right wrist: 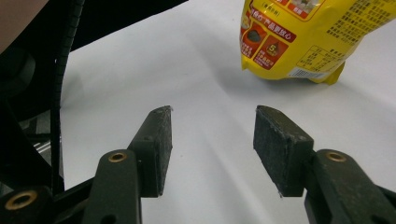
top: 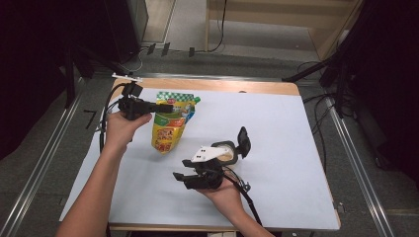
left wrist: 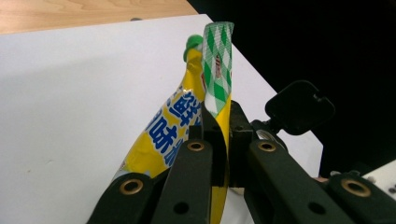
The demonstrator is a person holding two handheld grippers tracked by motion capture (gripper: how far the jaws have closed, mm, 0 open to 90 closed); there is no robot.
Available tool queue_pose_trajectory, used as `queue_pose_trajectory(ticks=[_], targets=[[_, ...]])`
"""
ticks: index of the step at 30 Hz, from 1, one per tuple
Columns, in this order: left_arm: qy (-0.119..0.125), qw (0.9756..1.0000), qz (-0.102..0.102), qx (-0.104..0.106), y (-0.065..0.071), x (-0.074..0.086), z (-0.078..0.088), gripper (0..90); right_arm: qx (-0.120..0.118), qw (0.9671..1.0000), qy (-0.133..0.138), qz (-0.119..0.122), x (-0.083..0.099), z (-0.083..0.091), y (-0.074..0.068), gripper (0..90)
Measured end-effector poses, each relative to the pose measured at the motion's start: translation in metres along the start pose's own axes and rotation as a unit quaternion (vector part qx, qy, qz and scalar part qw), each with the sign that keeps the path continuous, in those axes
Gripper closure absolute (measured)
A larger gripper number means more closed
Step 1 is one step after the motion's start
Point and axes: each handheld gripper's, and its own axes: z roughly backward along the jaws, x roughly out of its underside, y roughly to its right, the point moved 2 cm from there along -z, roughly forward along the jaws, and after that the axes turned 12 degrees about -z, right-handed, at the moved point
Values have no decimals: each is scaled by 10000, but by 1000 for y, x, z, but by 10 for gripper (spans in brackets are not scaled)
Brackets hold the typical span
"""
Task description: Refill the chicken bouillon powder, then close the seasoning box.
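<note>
**Pouch pinched upright by my left gripper**

Jaws of my left gripper (left wrist: 223,140) are pressed onto the top edge of the yellow pouch (top: 170,123), pinching it just below its green-checked strip (left wrist: 217,65). I see the pouch standing upright on the white table cover (top: 276,123), left of centre. My right gripper (right wrist: 212,135) hovers near its base, pads spread with nothing between them.

The high view looks down from above; both gripper views sit close, sharing the yellow pouch (top: 170,126) on the table (top: 296,123)
</note>
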Motion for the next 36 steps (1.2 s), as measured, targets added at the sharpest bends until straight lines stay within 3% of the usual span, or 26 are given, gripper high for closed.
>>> queue_pose_trajectory(ticks=[11, 24, 31, 36], targets=[[46, 9999, -122, 8, 4, 9, 14, 856, -16, 10000, -66, 48, 1, -2, -2, 479], [-54, 9994, -332, -59, 14, 10, 19, 710, -32, 9999, -116, 67, 2, -3, -3, 478], [-2, 9995, -305, -73, 19, 6, 26, 630, -28, 9999, -156, 58, 2, -2, -3, 478], [-136, 9995, -231, -171, 20, 6, 30, 591, -40, 9998, -181, 66, 2, -3, -3, 480]])
